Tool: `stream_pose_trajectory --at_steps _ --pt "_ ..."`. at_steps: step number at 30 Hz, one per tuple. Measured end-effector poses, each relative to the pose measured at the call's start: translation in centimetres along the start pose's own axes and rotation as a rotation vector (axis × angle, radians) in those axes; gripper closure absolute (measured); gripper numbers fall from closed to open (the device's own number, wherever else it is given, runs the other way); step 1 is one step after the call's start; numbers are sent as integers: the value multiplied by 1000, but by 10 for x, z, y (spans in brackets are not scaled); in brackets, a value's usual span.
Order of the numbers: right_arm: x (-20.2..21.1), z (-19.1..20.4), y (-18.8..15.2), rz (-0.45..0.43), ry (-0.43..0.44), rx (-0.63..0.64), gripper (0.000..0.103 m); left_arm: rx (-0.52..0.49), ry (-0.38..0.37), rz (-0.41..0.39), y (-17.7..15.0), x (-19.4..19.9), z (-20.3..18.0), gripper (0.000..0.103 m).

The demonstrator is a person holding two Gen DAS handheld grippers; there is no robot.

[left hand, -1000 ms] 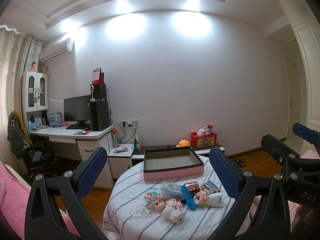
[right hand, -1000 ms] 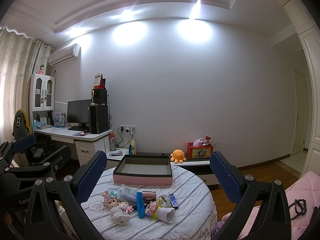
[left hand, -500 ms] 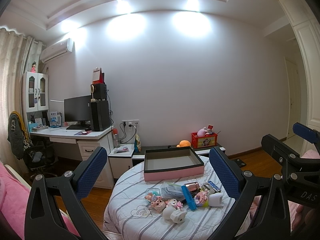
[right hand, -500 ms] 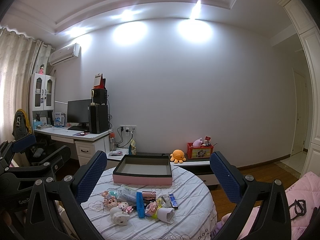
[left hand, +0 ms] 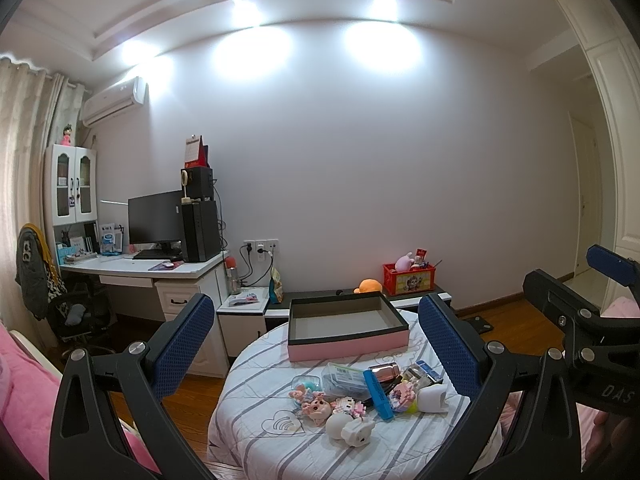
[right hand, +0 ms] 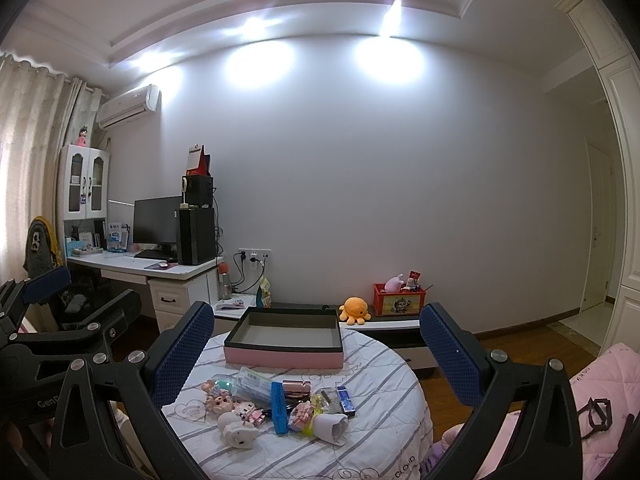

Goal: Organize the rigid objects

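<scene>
A round table under a striped white cloth (left hand: 256,408) (right hand: 384,436) carries an empty pink box with a dark rim (left hand: 347,334) (right hand: 283,345) at its far side. In front of the box lies a heap of small things: a blue flat case (left hand: 377,394) (right hand: 279,407), a clear plastic case (left hand: 340,376), a white cup on its side (left hand: 432,397) (right hand: 330,428), small dolls (left hand: 316,400) and a white piglet figure (left hand: 352,428) (right hand: 238,434). My left gripper (left hand: 316,344) and right gripper (right hand: 316,344) both stand open, held back from the table, with nothing between their fingers.
A white desk (left hand: 140,270) with a monitor and a computer tower stands at the left wall, a chair beside it. A low cabinet behind the table holds an orange plush (right hand: 354,310) and a red crate (right hand: 396,302). Pink bedding (right hand: 600,400) lies at the right.
</scene>
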State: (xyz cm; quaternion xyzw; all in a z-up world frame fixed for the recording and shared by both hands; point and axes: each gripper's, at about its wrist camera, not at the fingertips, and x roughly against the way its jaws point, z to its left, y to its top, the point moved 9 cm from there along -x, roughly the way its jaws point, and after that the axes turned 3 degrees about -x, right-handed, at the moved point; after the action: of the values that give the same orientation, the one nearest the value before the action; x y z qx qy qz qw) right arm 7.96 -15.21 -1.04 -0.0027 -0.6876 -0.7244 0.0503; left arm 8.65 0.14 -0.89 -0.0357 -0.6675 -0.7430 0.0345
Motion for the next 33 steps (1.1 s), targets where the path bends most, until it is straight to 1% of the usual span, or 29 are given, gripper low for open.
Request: stream_pose_trajectory --at_steps 10,13,15,18,21,24,26,28,30,33 --pt "-10 -6 -7 35 -1 -8 0 -18 -1 23 -7 -8 -1 0" --pt "-18 -8 -15 51 -1 -8 0 -30 -16 50 -19 -22 -8 0" --pt "-27 -12 -24 77 -4 -12 0 -37 -24 83 -31 -33 -10 0" --pt "-41 -18 -42 122 -7 -20 0 -46 -29 142 -58 -55 -10 0" --pt "-58 -28 -64 173 -20 -35 0 -52 -22 233 -93 -81 -5 0" --pt "-81 -39 -97 250 -29 -38 0 -50 -8 329 -137 -106 3 0" --pt "-94 -46 -120 299 -33 -41 0 -19 -10 393 -163 -120 10 0" --pt "-107 -53 -142 350 -32 -57 0 19 -34 450 -186 -131 9 0" --pt "-118 -60 -162 401 -26 -78 0 57 -84 497 -205 -140 4 0" --pt "-131 -68 -185 445 -20 -90 0 90 -139 532 -220 -147 -10 0"
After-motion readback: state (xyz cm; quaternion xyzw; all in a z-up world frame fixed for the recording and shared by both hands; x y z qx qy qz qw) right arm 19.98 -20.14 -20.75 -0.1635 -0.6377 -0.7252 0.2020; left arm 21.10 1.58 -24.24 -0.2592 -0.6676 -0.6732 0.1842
